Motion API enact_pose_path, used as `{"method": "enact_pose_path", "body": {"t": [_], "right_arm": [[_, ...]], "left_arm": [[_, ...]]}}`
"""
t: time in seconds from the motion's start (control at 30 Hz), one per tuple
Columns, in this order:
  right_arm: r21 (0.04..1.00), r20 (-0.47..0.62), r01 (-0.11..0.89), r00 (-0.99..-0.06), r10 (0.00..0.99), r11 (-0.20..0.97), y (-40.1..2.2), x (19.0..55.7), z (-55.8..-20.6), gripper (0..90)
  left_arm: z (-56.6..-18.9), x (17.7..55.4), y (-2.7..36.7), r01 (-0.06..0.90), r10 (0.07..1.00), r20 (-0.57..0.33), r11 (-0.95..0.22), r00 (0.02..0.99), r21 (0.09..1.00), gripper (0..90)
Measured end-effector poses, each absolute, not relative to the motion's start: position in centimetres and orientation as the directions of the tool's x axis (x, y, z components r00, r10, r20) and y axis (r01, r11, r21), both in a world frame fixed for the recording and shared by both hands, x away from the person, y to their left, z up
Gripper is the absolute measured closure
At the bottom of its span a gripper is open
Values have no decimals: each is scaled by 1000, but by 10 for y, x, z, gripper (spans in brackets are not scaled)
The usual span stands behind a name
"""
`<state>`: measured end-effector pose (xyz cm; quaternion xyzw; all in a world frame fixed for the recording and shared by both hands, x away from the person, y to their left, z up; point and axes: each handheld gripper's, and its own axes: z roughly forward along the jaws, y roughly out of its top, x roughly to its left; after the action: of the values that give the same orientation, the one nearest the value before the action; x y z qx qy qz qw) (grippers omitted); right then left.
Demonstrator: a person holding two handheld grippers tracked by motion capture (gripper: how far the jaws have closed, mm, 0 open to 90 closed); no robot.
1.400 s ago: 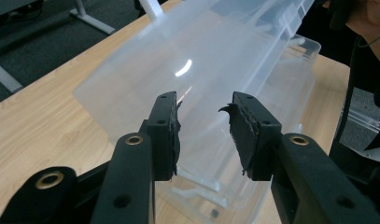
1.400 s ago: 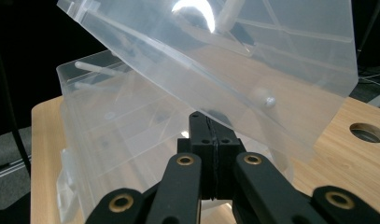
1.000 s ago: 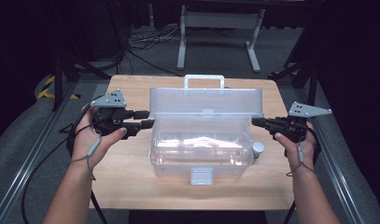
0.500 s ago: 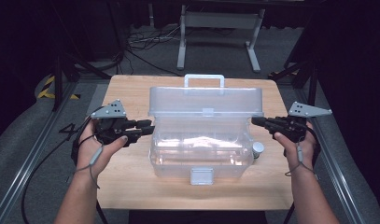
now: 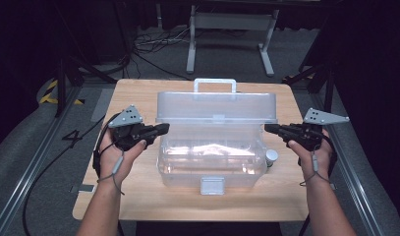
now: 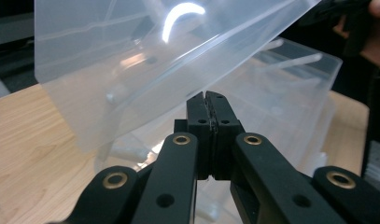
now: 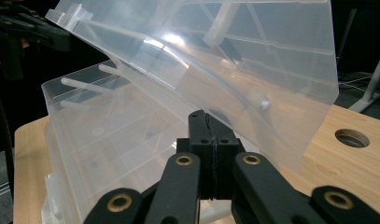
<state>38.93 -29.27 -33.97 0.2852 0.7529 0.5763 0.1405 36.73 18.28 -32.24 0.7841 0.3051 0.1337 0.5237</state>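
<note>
Clear plastic box (image 5: 212,157) sits in the middle of the wooden desk (image 5: 138,196), with its lid (image 5: 216,107) lifted up and leaning back. The lid has a handle (image 5: 215,84) on its far edge, and the box has a small latch (image 5: 212,185) on its near side. A little round grey thing (image 5: 271,156) stands on the desk, just beside the right end of the box. The person's left gripper (image 5: 160,129) is at the left end of the box, with its tips right by the lower corner of the lid. Its jaws have just been closing, and now they are clenched tight together with nothing between them. In the left gripper view, the tips (image 6: 207,100) sit just under the edge of the see-through lid (image 6: 145,60); I cannot tell if they touch it. The right gripper (image 5: 270,129) is at the right end of the box, by the other lower corner of the lid. It is clenched too, with nothing held. In the right gripper view, its tips (image 7: 205,119) point at the lid (image 7: 234,56), and a round hole (image 7: 351,138) shows in the desk.
</note>
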Motion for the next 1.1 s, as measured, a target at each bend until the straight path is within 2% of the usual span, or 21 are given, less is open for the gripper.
{"method": "enact_pose_path", "body": {"t": [0.33, 0.4, 0.53, 0.67, 0.93, 1.1], "right_arm": [[950, 110, 259, -800, 590, 175, -289, 387, -343, 895], [950, 106, 259, -795, 597, 176, -288, 385, -344, 846], [950, 84, 246, -795, 601, 192, -287, 382, -346, 814], [949, 76, 245, -787, 612, 197, -289, 377, -350, 707], [941, 86, 279, -744, 662, 192, -297, 365, -355, 621], [947, 74, 267, -720, 690, 177, -302, 359, -356, 553]], "left_arm": [[-330, 376, 186, 351, 653, -108, -254, 750, 901, 890], [-330, 376, 186, 347, 654, -101, -259, 749, 901, 890], [-329, 377, 187, 349, 651, -102, -263, 753, 900, 890], [-328, 378, 189, 352, 645, -107, -263, 757, 898, 890], [-326, 383, 189, 357, 635, -115, -267, 764, 895, 889], [-325, 387, 188, 373, 622, -139, -264, 770, 889, 883]]}}
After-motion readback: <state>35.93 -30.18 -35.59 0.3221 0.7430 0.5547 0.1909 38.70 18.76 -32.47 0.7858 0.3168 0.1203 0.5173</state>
